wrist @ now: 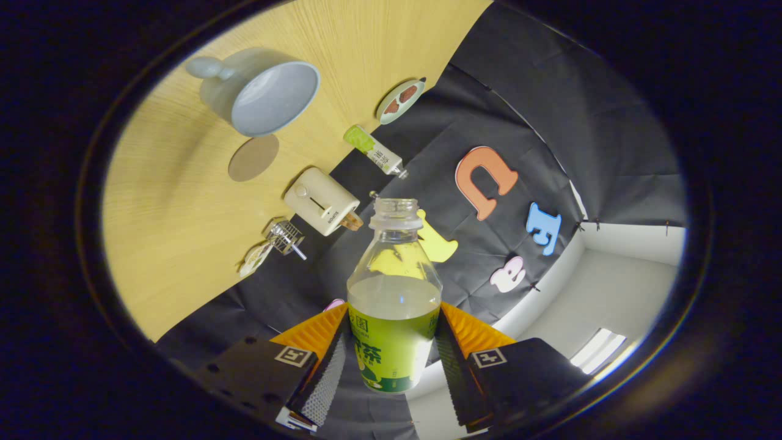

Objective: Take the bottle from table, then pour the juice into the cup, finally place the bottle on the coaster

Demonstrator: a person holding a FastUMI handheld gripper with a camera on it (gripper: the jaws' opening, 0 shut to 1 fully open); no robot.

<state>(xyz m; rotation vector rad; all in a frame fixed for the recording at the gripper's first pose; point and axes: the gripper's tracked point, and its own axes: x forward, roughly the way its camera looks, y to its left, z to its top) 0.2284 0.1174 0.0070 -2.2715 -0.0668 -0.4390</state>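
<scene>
Gripper view: clamped on bottle (394, 305), both fingers (321, 348) of gripper (391, 360) pressing its labelled sides; cap off, neck pointing ahead toward booth wall, pale juice filling roughly half the body. View rolled hard, so bottle likely tipped, though mouth not over cup (263, 98). Cup on wooden table (171, 214), well apart from bottle, inside looks empty. Round coaster (253, 157) just beside cup, bare. Judged: bottle taken; pour not clearly begun; placing on coaster left. Label: green with large characters, too cropped to read reliably. Beyond: toaster (321, 200), lying tube (374, 150), small plate (400, 101), wire utensil (284, 237).
</scene>
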